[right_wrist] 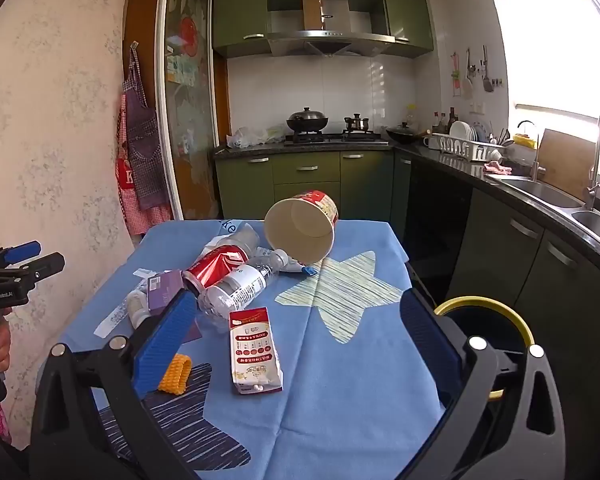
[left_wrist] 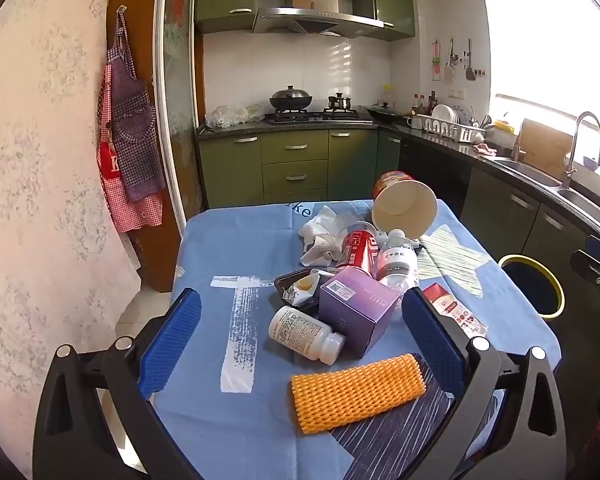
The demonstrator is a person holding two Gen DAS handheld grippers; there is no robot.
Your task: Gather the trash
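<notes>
Trash piled on a table (left_wrist: 204, 240) draped in blue cloth, nothing lifted yet. Left gripper (left_wrist: 300, 332) spread wide, empty, aimed down over a white pill bottle (left_wrist: 306, 334), a purple box (left_wrist: 360, 308) and an orange foam net sleeve (left_wrist: 358, 392). Right gripper (right_wrist: 296, 336) equally wide, empty, hovering above a flattened red-and-white carton (right_wrist: 254, 350). Yellow-rimmed bin (right_wrist: 484, 320) just beside the table's right edge, well placed for the right side.

Best taken singly, judging by the layout: carton first on the right, pinched across its narrow width, since flat and loose; foam sleeve on the left, squeezed lightly because likely to compress. Worth avoiding the heap's middle, where can and bottle lean together and may roll.

Count: one paper bucket (right_wrist: 302, 226) tipped on its side, one red can (right_wrist: 216, 266), one clear plastic bottle (right_wrist: 240, 286), one pill bottle, one purple box, one carton, one foam sleeve, one black tray (left_wrist: 296, 290), one wad of crumpled tissue (left_wrist: 320, 236).
</notes>
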